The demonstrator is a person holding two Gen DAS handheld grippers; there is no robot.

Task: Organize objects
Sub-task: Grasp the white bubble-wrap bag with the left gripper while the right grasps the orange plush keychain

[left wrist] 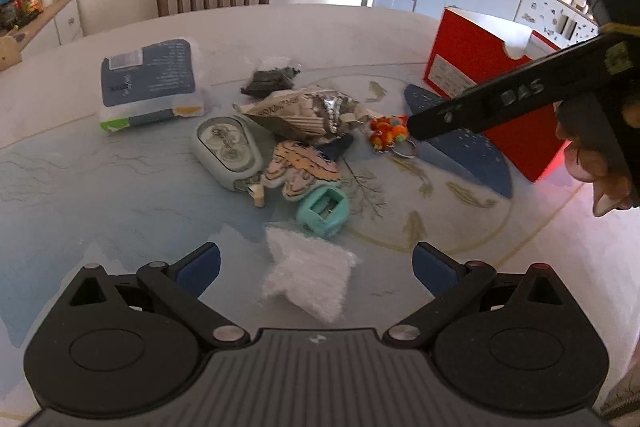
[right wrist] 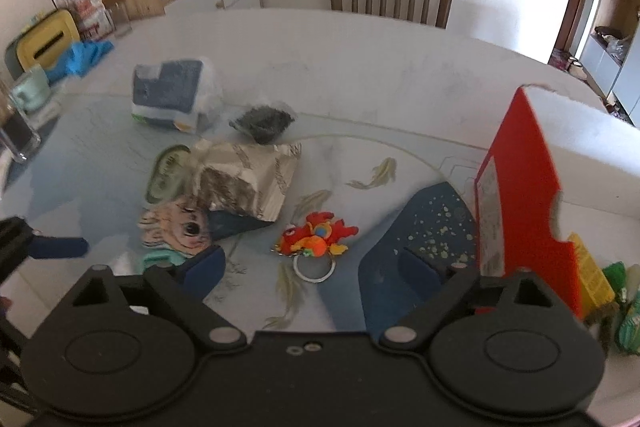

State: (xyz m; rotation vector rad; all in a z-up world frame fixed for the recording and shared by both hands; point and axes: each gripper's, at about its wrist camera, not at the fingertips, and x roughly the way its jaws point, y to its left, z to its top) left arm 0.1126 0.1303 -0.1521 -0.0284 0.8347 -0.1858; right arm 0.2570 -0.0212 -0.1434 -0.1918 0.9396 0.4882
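Left tongs (left wrist: 316, 267): held wide open, empty, above a bubble-wrap piece (left wrist: 308, 283) on the counter (left wrist: 120, 211). Right tongs (right wrist: 316, 267): spread wide, nothing gripped, a red plush keyring (right wrist: 316, 237) seen just beyond the pads. Foil bag (right wrist: 244, 179), teal sharpener (left wrist: 324, 211), tissue pack (left wrist: 150, 83) clustered farther out; red box (right wrist: 520, 195) stood at right.

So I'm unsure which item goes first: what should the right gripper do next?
Probably lower the right gripper onto the red plush keyring: its open fingers already frame the toy, which lies alone on the table beside the red box.
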